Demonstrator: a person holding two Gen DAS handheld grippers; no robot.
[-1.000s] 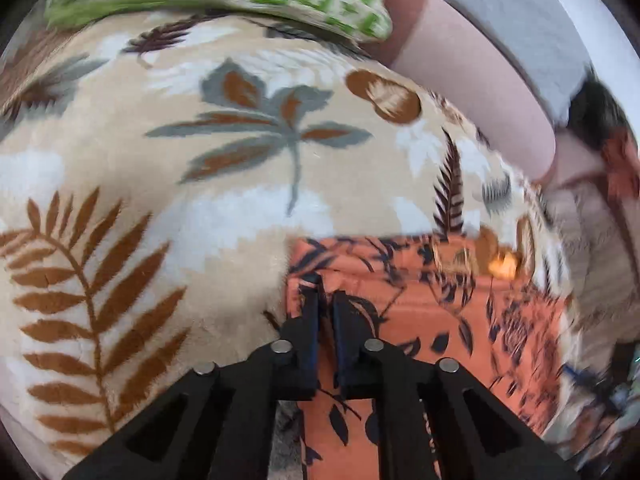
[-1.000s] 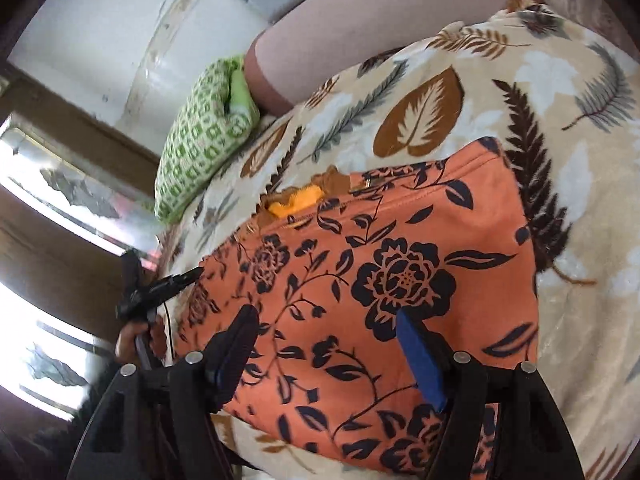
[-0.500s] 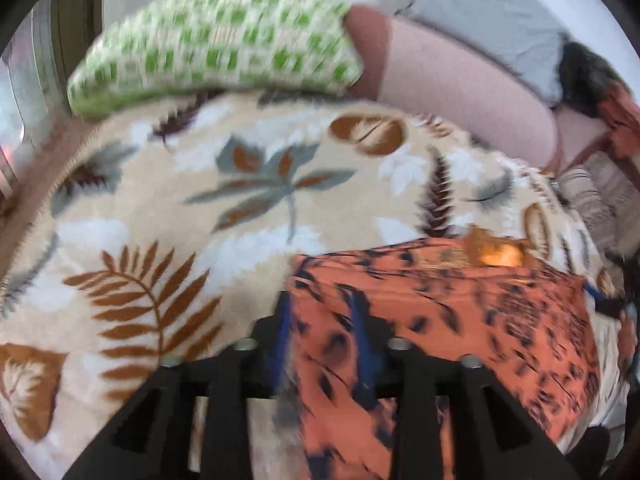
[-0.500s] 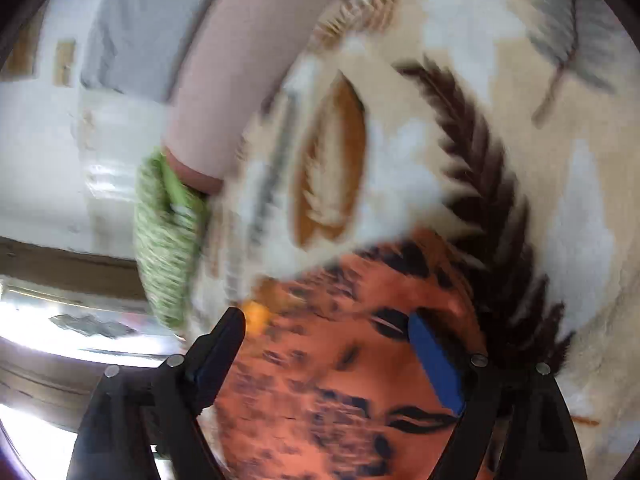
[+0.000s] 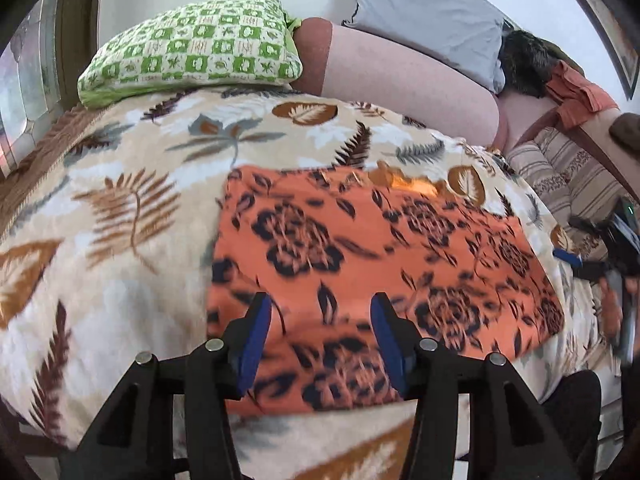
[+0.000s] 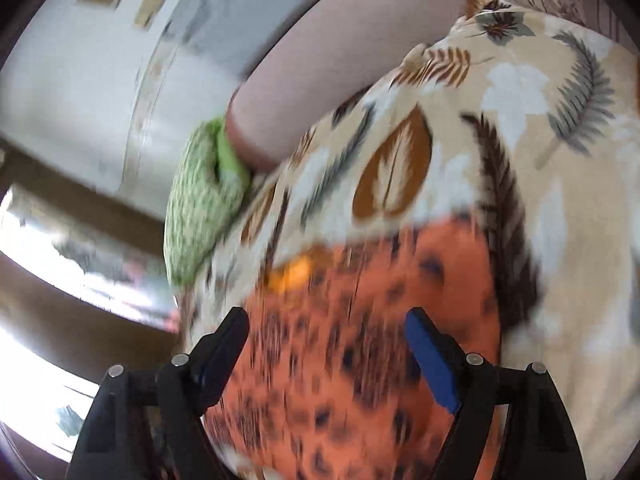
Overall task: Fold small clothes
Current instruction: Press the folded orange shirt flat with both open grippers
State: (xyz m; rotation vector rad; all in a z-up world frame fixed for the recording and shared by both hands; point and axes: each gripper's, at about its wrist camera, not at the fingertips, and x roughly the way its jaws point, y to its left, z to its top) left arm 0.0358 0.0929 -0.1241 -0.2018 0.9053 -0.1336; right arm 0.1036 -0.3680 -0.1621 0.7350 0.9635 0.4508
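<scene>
A bed under a beige leaf-printed blanket (image 5: 132, 216) carries an orange cloth with dark flower print (image 5: 360, 256), lying flat as a rectangle. Over its near edge the left hand-held gripper (image 5: 320, 320) hovers wide open, gripping nothing. The right hand-held gripper (image 6: 326, 332) is likewise spread and empty above the cloth. Beyond the cloth lies a green checked pillow (image 5: 192, 48).

No readable text, label, brand or number shows in either view.

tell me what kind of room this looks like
Probably a bedroom: a beige leaf-print blanket covers a bed, with a green checked pillow and a grey pillow at its head.
</scene>
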